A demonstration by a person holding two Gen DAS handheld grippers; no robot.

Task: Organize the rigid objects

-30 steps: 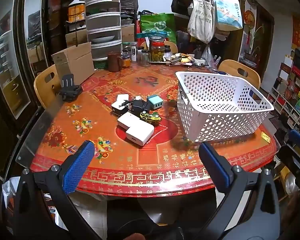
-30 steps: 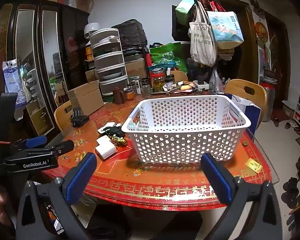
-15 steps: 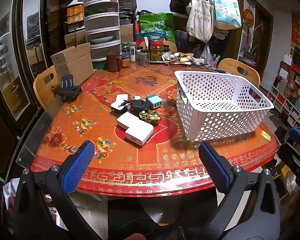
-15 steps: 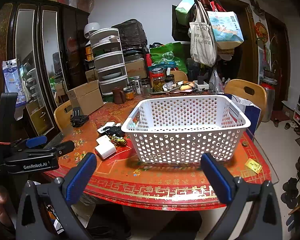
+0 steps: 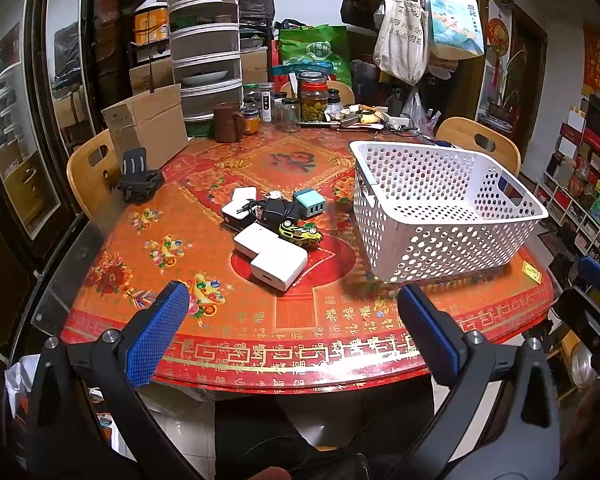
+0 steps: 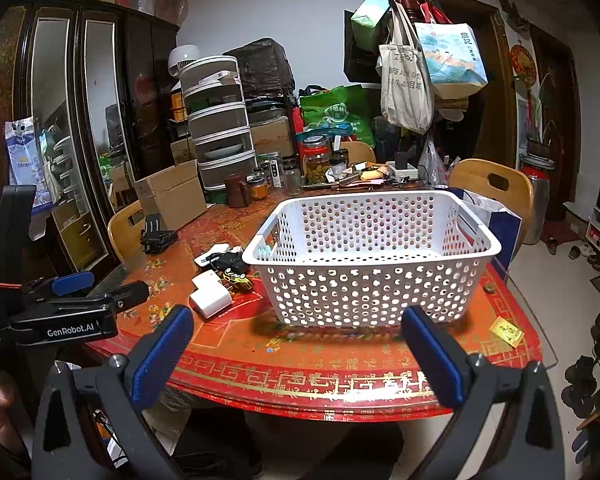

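The left gripper (image 5: 292,320) is hovering with its jaws spread wide and nothing between them, short of the near edge of the table (image 5: 260,344). Straight ahead of those jaws, and a little to their left of centre, a white charger block (image 5: 278,264) is lying flat as the nearest piece of the cluster, its long axis running slantwise away toward the jaws' left. Touching it beyond is a second white block (image 5: 252,240), then a small yellow toy car (image 5: 300,234), a black adapter with a cable (image 5: 278,212), a teal multi-port charger (image 5: 310,202) and another white block (image 5: 240,206), all packed close together.

The right gripper (image 6: 296,344) is likewise gaping and carrying nothing, and it is facing the white perforated basket (image 6: 372,280) squarely, with the cluster off to its left past the basket's corner. So the left gripper is sitting nearer the loose items (judging by where each camera is pointing), and the basket is lying to the right of its jaws, well apart from the nearest block.

The basket is showing no objects inside in either view. The likely first move is a forward reach by the left gripper, turning to span the block's short side.
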